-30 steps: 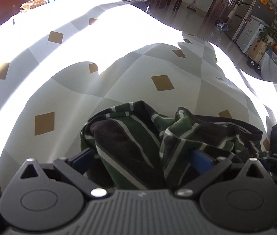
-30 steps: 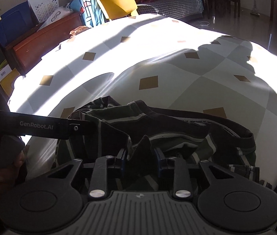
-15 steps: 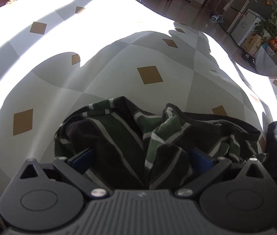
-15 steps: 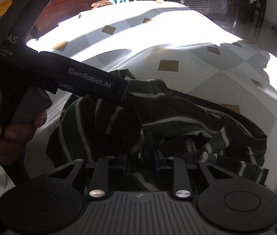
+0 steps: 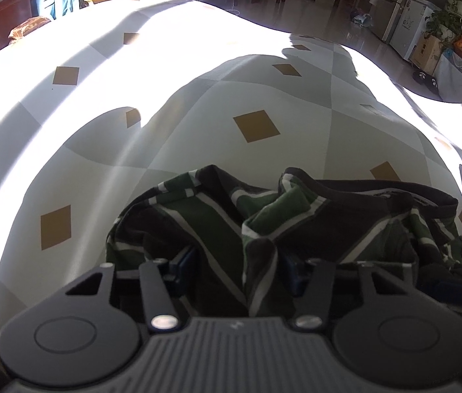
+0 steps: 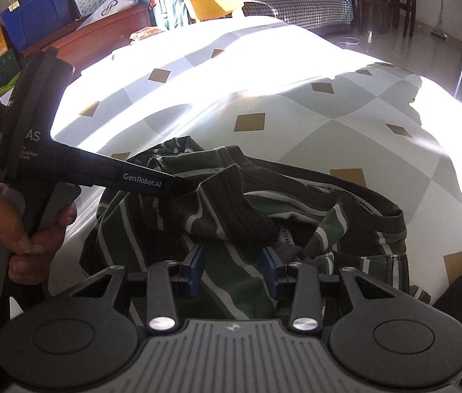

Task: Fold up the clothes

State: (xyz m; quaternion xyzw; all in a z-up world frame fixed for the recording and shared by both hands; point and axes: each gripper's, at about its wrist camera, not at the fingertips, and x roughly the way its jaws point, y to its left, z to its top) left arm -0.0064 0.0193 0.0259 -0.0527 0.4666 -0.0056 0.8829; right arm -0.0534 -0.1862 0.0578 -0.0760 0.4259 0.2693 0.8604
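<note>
A dark green striped garment with a dark waistband lies bunched at the near edge of the table. My left gripper has its blue pads pressed against a thick fold of it. In the right wrist view the left gripper comes in from the left, held by a hand, with a dark fold of the garment raised at its tip. My right gripper sits low over the garment, its pads a little apart with flat striped cloth between them.
The tablecloth is white and grey with tan diamonds, half in bright sun, and stretches far beyond the garment. A yellow chair, a wooden bench and boxes stand past the far edge. A fridge stands far right.
The left gripper's pads have drawn in on the fold. The right gripper's pads, pinched on a ridge of cloth before, have parted. The left gripper has drawn back to the left.
</note>
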